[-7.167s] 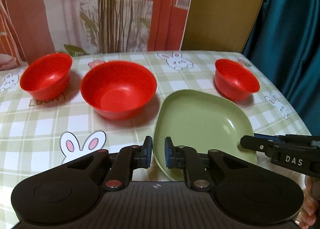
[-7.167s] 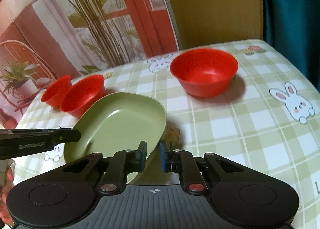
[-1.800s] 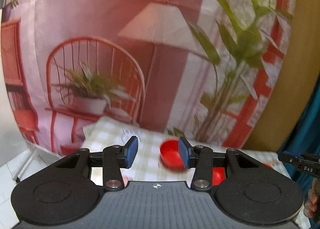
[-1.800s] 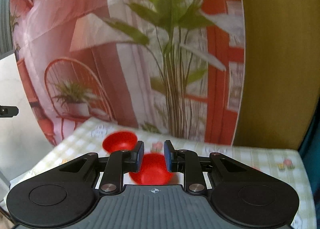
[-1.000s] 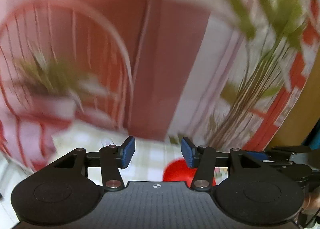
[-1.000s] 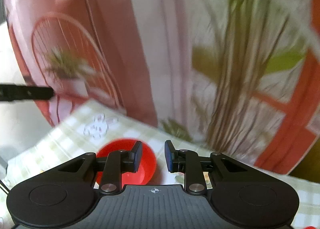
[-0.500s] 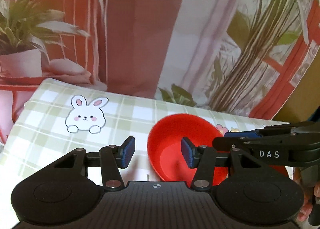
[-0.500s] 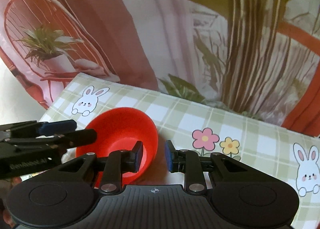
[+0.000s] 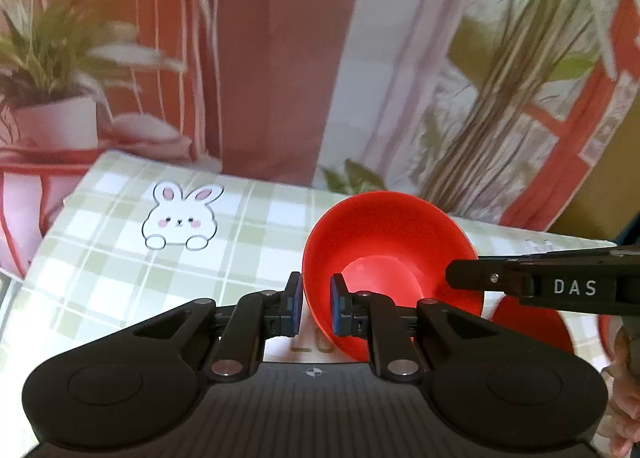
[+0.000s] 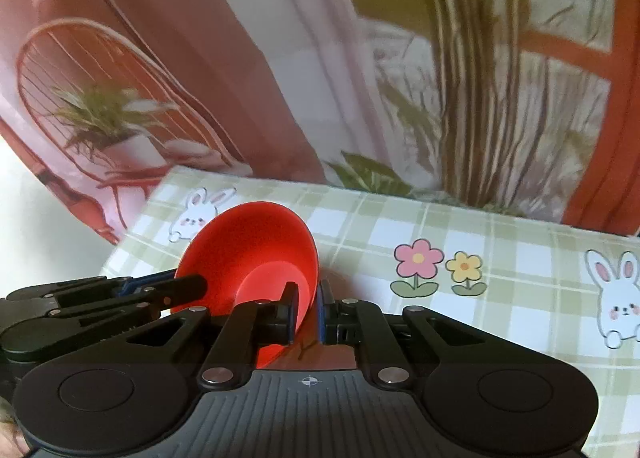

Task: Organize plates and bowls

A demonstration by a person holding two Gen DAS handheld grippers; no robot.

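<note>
Beside the printed bunny (image 9: pixel 181 218) on the counter (image 9: pixel 120 278), a tilted small red bowl (image 9: pixel 384 258) is pinched at opposite rims by the left claw (image 9: pixel 314 303) and right claw (image 10: pixel 307 310).

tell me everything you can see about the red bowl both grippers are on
The red bowl is small, round and deep, with smooth, glossy walls that look like plastic and a flat, paler-lit base inside. It is empty and tilted, its opening turned toward the cameras. The left gripper straddles its left rim, one finger inside and one outside; the right gripper pinches the opposite rim the same way. It sits over the green checked tablecloth; whether it still touches the cloth is unclear.
</note>
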